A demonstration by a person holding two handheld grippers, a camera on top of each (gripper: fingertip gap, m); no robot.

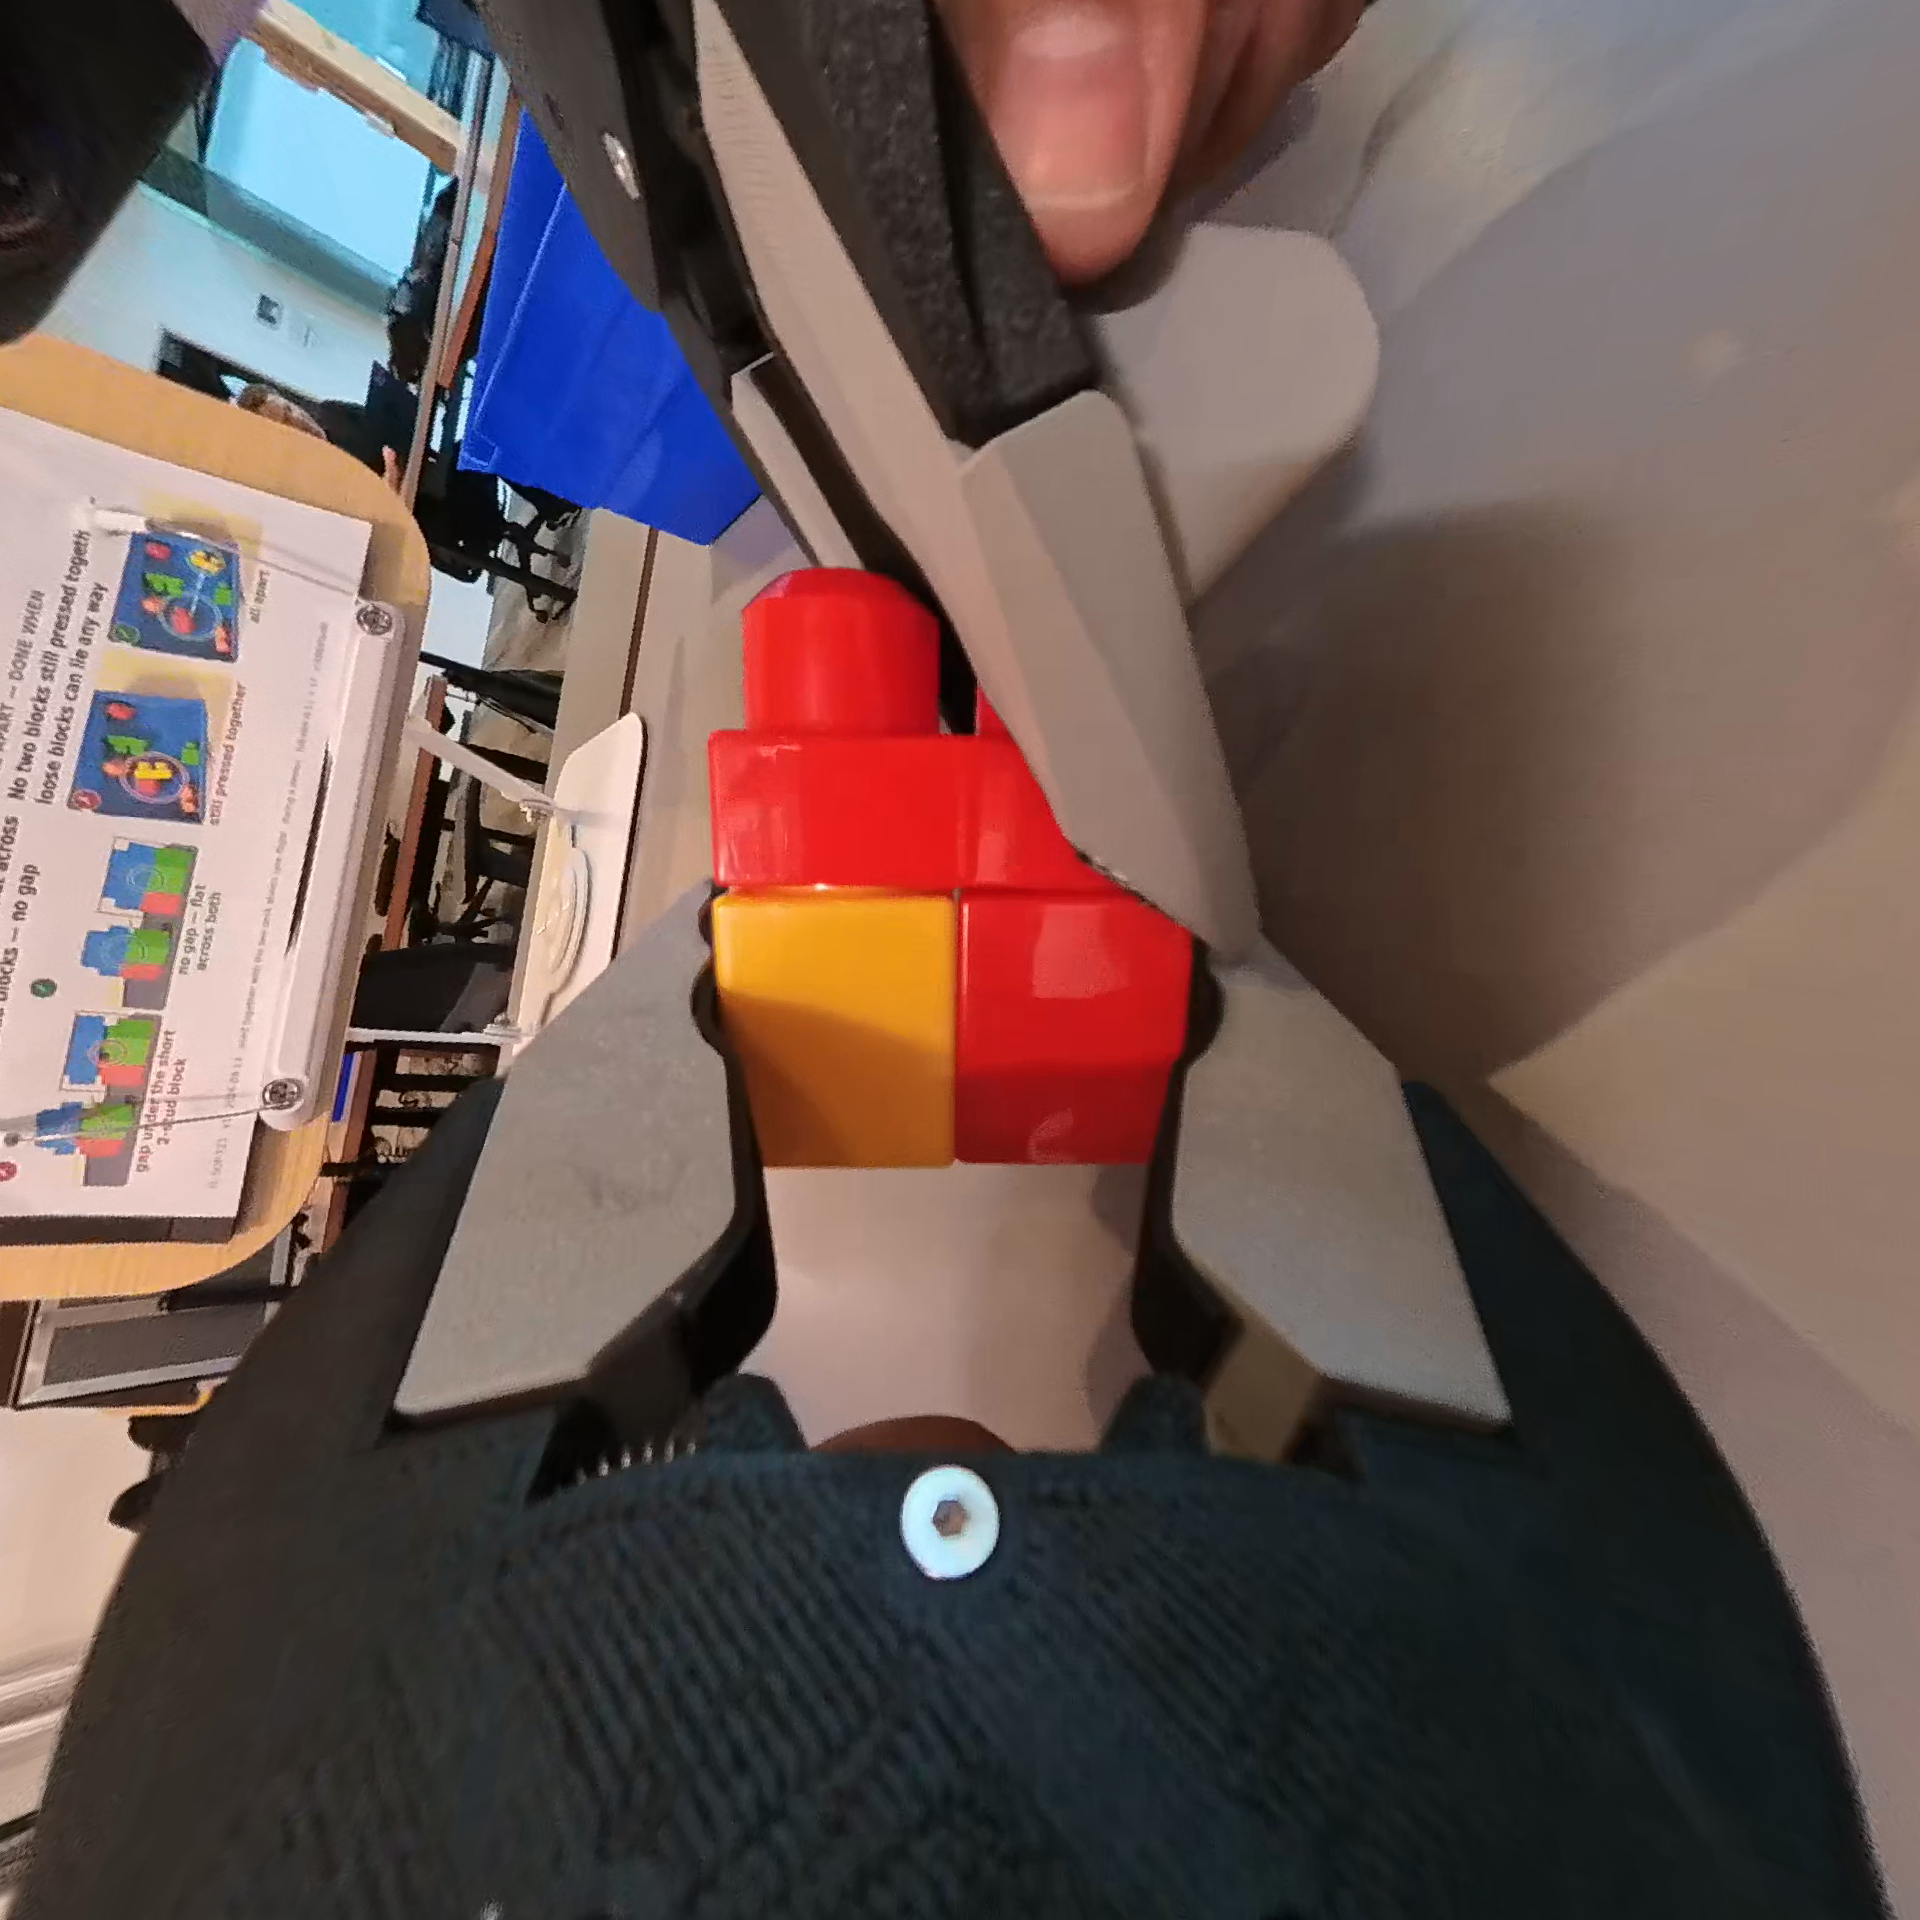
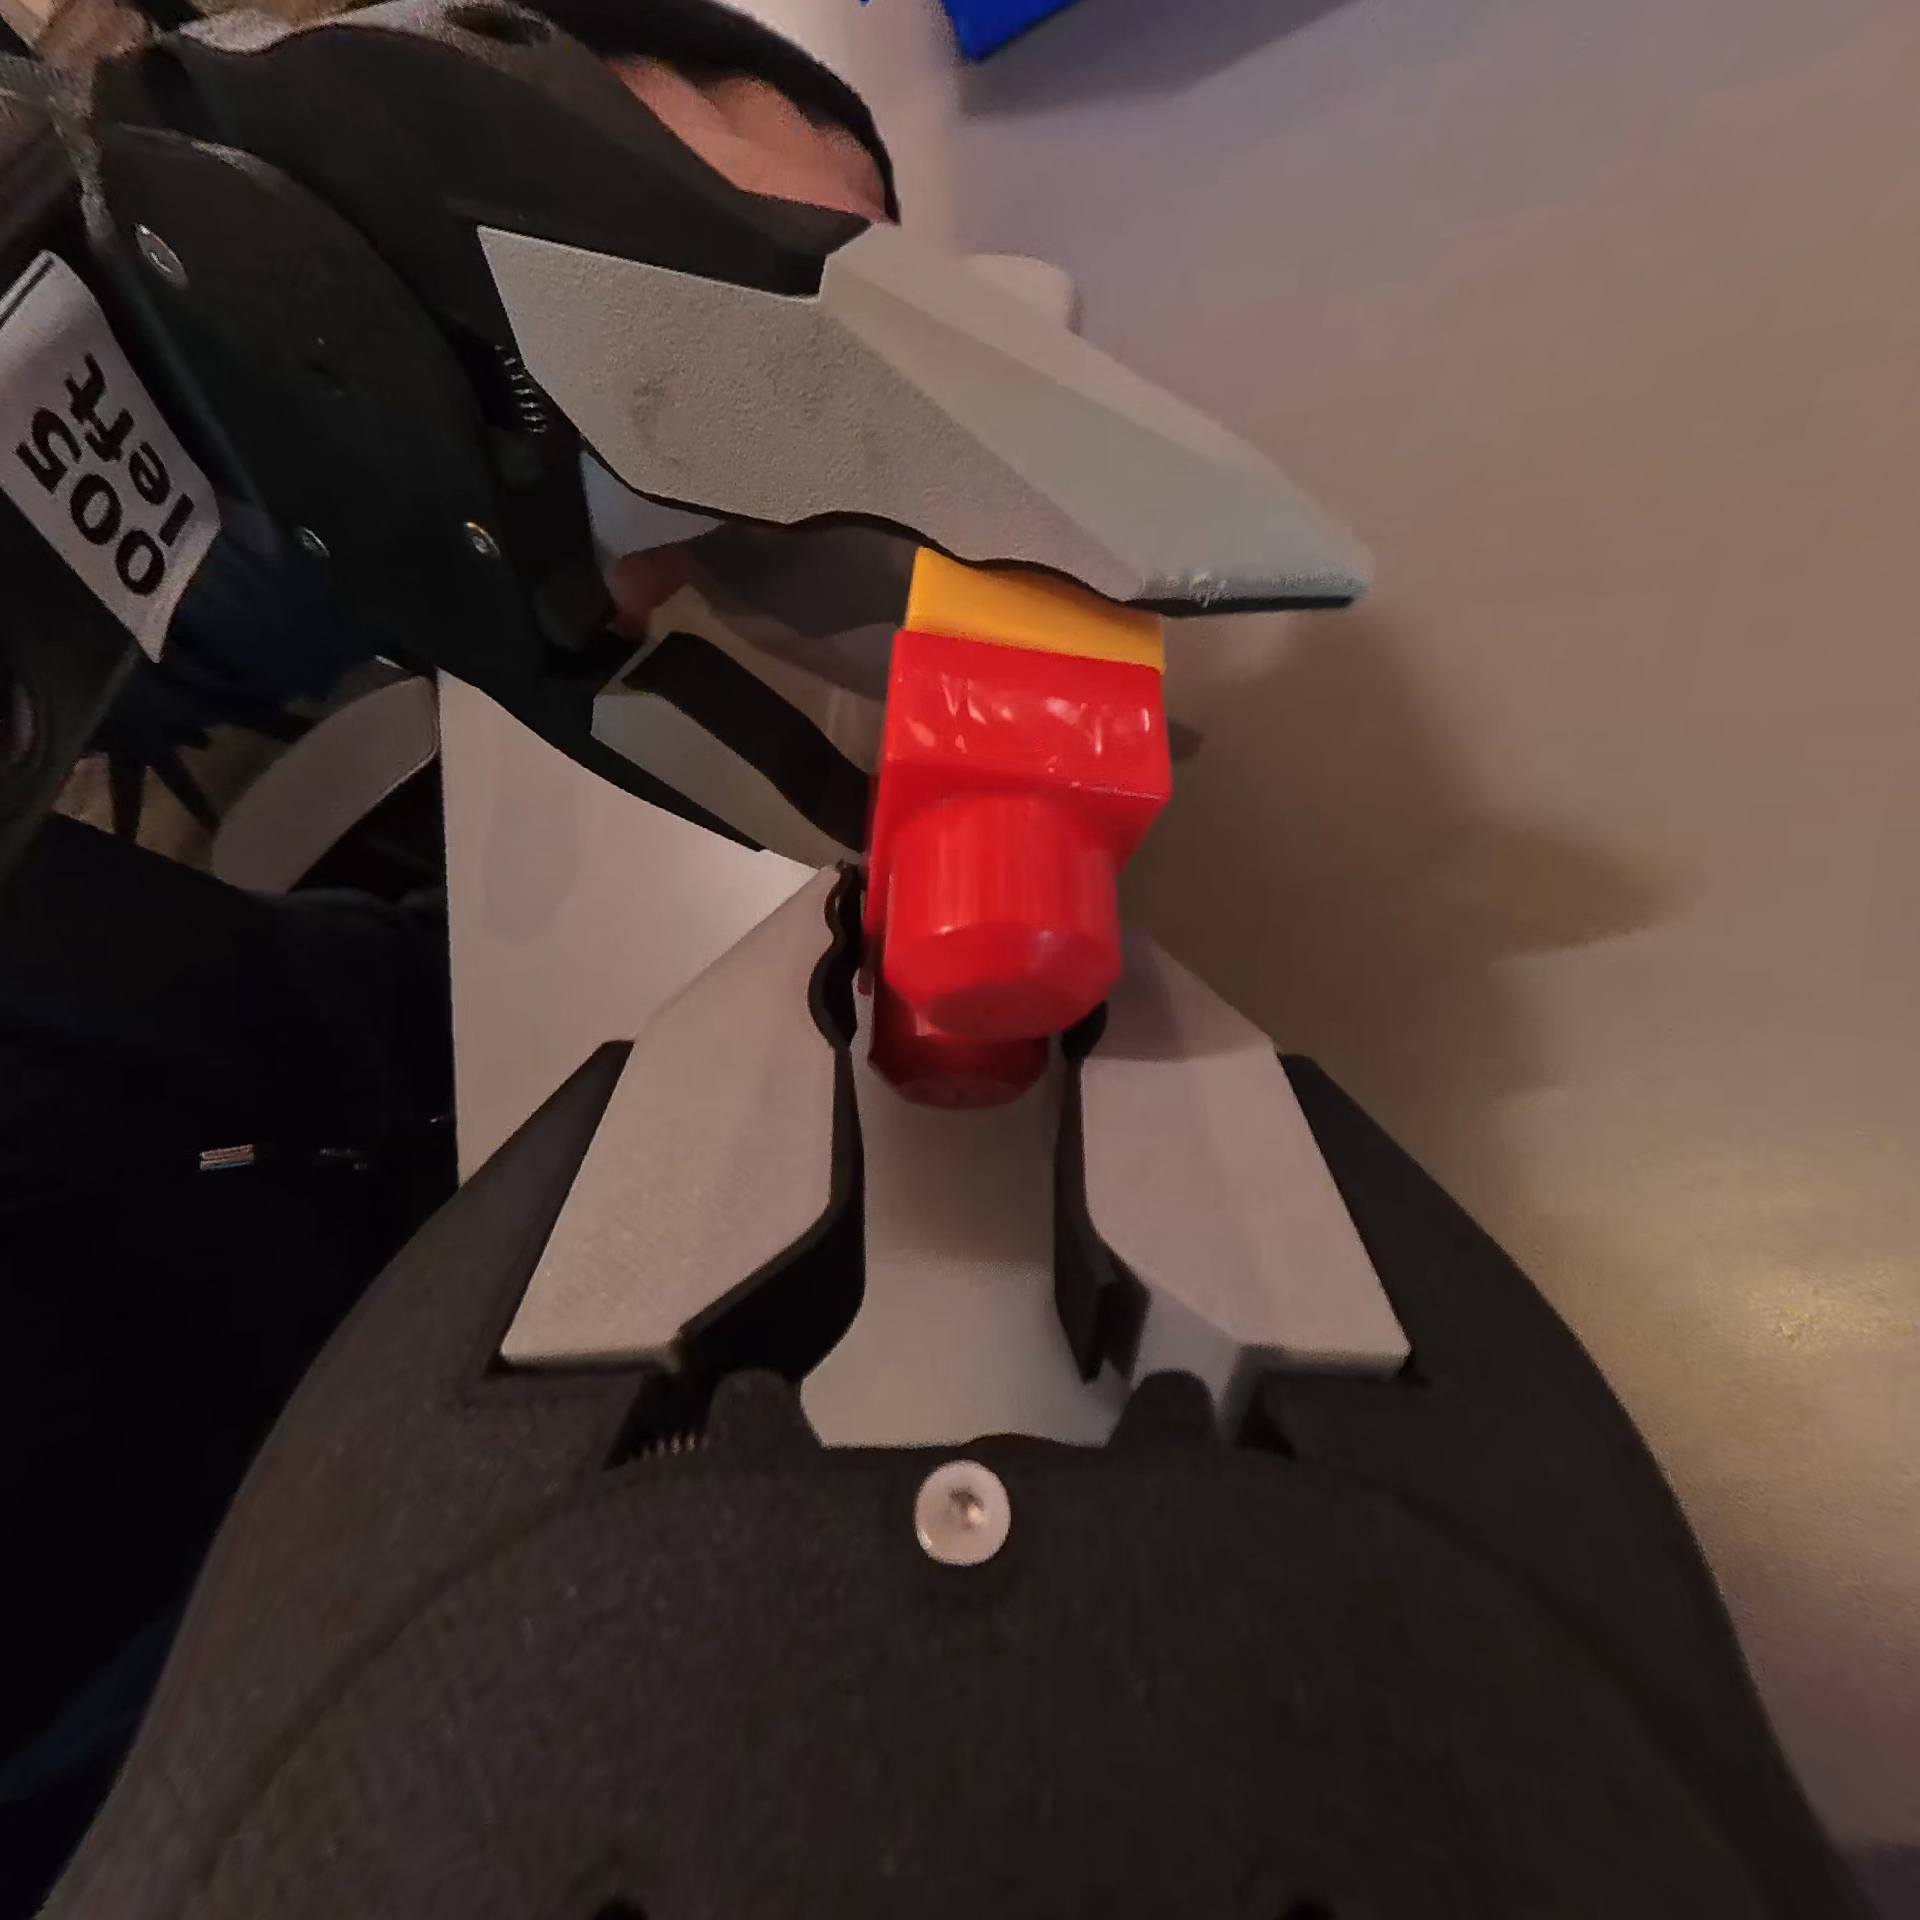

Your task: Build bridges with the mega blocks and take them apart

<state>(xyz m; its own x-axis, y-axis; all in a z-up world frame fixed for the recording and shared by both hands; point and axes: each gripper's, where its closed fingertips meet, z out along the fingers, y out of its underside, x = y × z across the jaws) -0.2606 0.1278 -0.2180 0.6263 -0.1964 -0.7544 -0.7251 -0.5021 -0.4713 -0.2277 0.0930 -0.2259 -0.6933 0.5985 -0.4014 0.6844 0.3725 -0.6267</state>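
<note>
Left gripper (image 1: 961,1029) jaws pinch the yellow block (image 1: 836,1023) and lower red block (image 1: 1065,1023) side by side, held aloft; right gripper (image 2: 961,1023) jaws clamp the long red block (image 2: 1023,743) pressed across both; instruction card (image 1: 156,810) far left.

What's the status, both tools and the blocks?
Left tool shut on yellow block and lower red block. Right tool shut on top red block. Bridge lifted, still joined. Nothing in the way.

Left tool (image 1: 951,997) and right tool (image 2: 961,977) meet at an angle, both clamped tight on something.
</note>
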